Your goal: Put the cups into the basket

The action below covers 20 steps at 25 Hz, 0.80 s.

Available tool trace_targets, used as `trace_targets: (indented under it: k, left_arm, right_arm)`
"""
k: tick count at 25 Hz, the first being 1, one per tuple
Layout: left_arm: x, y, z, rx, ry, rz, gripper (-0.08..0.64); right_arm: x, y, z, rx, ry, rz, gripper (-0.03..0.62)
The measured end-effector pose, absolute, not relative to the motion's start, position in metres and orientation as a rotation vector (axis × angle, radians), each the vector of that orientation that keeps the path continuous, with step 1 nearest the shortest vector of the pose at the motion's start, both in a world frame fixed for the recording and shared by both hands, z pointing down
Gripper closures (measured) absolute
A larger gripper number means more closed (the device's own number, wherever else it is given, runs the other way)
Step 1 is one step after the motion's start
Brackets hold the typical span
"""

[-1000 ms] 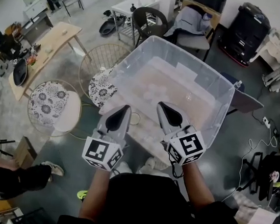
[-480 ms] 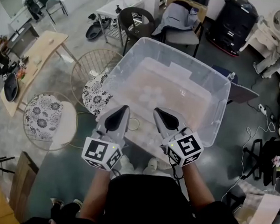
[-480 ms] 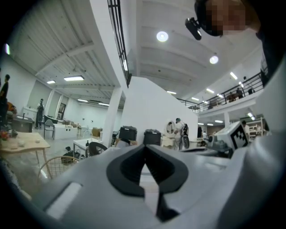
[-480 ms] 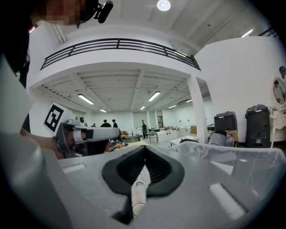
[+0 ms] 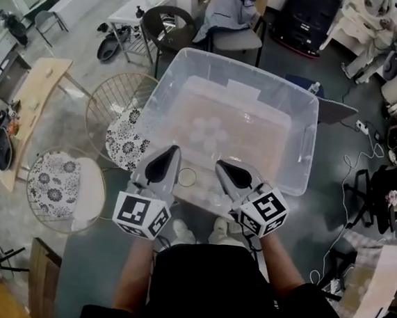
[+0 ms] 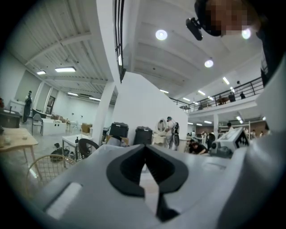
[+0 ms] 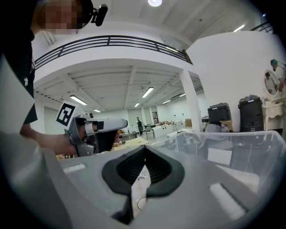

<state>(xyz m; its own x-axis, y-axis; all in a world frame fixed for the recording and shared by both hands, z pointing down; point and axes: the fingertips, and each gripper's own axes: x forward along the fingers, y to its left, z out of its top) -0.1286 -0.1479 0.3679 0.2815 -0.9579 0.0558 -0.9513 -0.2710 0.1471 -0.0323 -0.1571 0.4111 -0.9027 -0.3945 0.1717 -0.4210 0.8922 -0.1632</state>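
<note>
As they drifted slightly by the clear bin (image 5: 244,60) just ahead, left tongs (image 5: 175,150) and right tongs (image 5: 220,166) stayed closed and empty, so seemingly no cup had been picked yet.

Left tongs (image 6: 144,147) seen closed, black pads (image 6: 125,170) met at tips, nothing held between. Lower frame filled by grey housing. Wire chair (image 6: 47,167) seen low left; wooden worktop (image 6: 15,139) at left edge; dark chair (image 6: 87,146) further back. Two black bins (image 6: 119,130) set before white wall (image 6: 138,103). People (image 6: 171,132) gathered right of bins. Railed mezzanine (image 6: 223,96) seen upper right.
</note>
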Motion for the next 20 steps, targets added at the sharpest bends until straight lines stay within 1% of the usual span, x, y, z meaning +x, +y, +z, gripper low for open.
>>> trace_targets:
  k: [6,13,20]
  left_arm:
    - [-0.124,-0.160,0.371,2.428,-1.725,-0.065,0.557]
    - [-0.121,-0.165,0.386,2.440,-1.668,-0.038,0.557]
    - [-0.115,-0.166,0.395,2.452,-1.629,0.002,0.557]
  right_arm:
    - [-0.031,-0.138,0.455,0.567,-2.806,0.312,0.589]
    - [-0.005,-0.132,0.536,0.674,-2.617,0.364,0.589]
    - [0.026,-0.143,0.624,0.804,-2.408,0.519,0.589]
